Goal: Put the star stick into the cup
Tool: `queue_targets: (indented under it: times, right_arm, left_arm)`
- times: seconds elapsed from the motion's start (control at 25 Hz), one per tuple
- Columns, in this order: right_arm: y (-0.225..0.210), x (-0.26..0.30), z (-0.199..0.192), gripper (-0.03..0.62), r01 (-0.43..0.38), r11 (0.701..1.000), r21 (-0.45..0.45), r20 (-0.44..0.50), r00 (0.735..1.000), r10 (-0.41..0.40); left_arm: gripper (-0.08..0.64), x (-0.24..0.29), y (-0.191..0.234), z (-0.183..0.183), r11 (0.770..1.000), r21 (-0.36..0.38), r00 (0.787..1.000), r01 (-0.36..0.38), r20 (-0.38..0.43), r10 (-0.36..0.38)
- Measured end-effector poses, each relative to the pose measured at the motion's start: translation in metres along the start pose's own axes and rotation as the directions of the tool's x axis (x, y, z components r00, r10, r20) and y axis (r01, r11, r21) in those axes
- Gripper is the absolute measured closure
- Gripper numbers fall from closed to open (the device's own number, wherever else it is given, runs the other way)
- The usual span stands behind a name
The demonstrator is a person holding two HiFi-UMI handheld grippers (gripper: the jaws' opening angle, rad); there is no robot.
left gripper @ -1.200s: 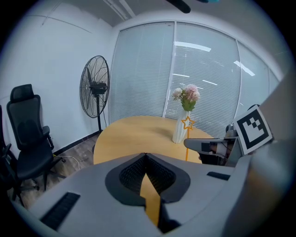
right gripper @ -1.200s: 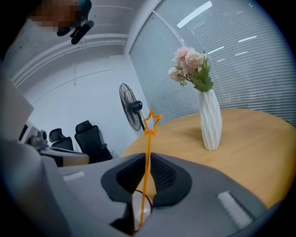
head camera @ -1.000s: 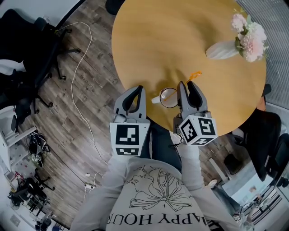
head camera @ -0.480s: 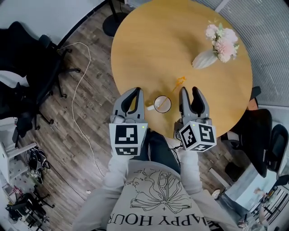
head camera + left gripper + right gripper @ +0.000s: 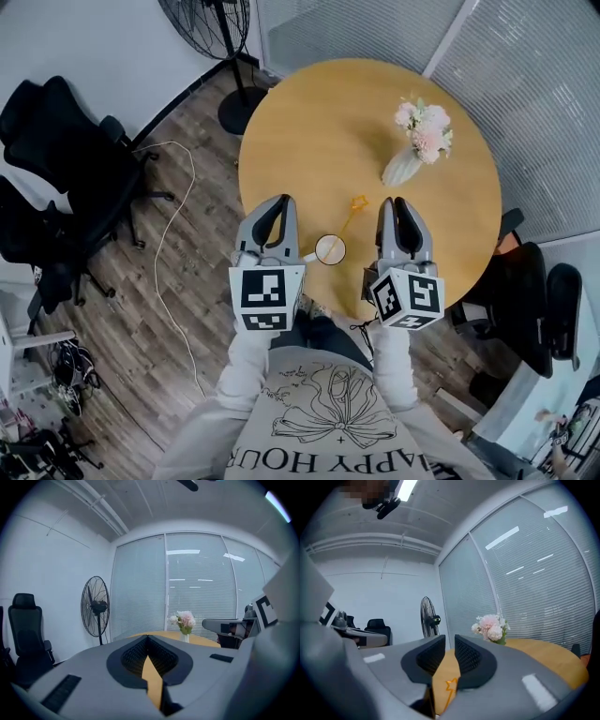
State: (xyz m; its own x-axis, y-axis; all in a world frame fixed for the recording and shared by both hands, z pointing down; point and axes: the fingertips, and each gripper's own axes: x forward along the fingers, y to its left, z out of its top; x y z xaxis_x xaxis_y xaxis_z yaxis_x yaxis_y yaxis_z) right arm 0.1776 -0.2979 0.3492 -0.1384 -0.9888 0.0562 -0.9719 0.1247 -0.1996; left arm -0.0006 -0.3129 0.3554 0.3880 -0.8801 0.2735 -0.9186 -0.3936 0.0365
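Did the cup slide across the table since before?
No. The cup still sits by the table's near edge, on the same side of the flower vase; only the view changed.

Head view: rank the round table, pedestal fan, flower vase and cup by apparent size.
1. round table
2. pedestal fan, though the top edge cuts it off and it stands lower, on the floor
3. flower vase
4. cup

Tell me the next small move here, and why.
Probably just draw the right gripper back: its jaws have just been closing with nothing between them, and the yellow star-tipped stick already seems to lean out of the small white cup.
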Motion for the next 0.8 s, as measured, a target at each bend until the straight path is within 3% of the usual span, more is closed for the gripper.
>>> queue_targets:
  times: [0.32,0.8]
  right_arm:
    - [0.009,-0.002,0.044,0.551,-0.017,0.999,-0.03,0.1,0.995,0.02]
    - [0.011,0.0,0.065,0.552,-0.009,0.999,-0.04,0.134,0.991,0.014]
  left_arm:
    - [0.554,-0.008,0.001,0.043,1.0,0.024,0.994,-0.018,0.106,0.016]
    - [0.554,-0.017,0.006,0.068,0.998,0.041,0.987,-0.038,0.158,0.031]
